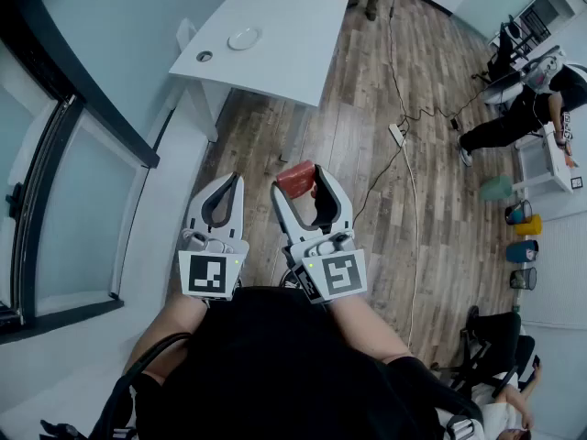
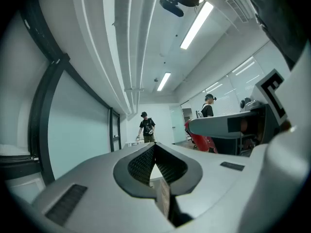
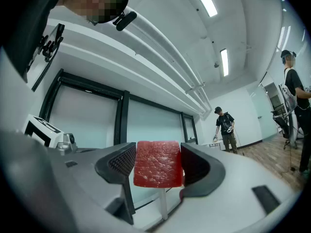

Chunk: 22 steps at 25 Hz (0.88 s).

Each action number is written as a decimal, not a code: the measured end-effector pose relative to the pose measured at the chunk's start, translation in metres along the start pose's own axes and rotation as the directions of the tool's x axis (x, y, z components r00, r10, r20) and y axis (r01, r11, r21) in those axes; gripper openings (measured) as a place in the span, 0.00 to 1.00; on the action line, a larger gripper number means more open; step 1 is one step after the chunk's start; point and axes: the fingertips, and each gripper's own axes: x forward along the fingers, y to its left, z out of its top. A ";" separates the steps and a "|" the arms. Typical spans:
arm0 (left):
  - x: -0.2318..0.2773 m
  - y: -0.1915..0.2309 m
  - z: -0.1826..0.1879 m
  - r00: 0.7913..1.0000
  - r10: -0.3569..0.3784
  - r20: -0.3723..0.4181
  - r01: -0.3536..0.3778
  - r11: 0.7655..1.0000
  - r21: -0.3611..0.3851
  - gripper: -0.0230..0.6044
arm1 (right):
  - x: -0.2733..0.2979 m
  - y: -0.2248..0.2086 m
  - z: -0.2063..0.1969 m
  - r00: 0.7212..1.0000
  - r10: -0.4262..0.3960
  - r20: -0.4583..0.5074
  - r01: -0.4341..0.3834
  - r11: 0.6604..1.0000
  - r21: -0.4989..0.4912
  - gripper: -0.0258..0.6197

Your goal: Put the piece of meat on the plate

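A red slab of meat sits between the jaws of my right gripper, which is shut on it; in the head view the meat shows at the tips of the right gripper. My left gripper is held beside it at the same height, its tips together and nothing in it; in its own view the left gripper is shut and the meat shows at the right. A small white plate lies on the white table, far ahead of both grippers.
A small dark ring lies on the table near the plate. Glass wall panels run along the left. A cable and power strip lie on the wood floor. People and coloured containers are at the right.
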 end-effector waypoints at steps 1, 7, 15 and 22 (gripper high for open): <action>0.001 0.001 -0.001 1.000 -0.001 -0.004 0.001 1.000 -0.003 0.04 | 0.000 0.000 -0.001 1.000 0.003 0.002 -0.003 1.000 -0.003 0.49; 0.004 0.003 -0.005 1.000 -0.001 -0.017 0.001 1.000 -0.020 0.04 | 0.003 -0.002 -0.004 1.000 0.014 0.001 -0.014 1.000 -0.010 0.49; 0.000 0.019 -0.004 1.000 -0.006 0.008 0.006 1.000 -0.023 0.04 | 0.013 0.013 0.000 1.000 0.022 0.021 -0.022 1.000 -0.022 0.49; -0.010 0.046 -0.005 0.999 -0.038 0.023 0.039 0.998 -0.040 0.04 | 0.026 0.039 0.000 1.000 -0.001 0.026 0.002 0.999 -0.039 0.49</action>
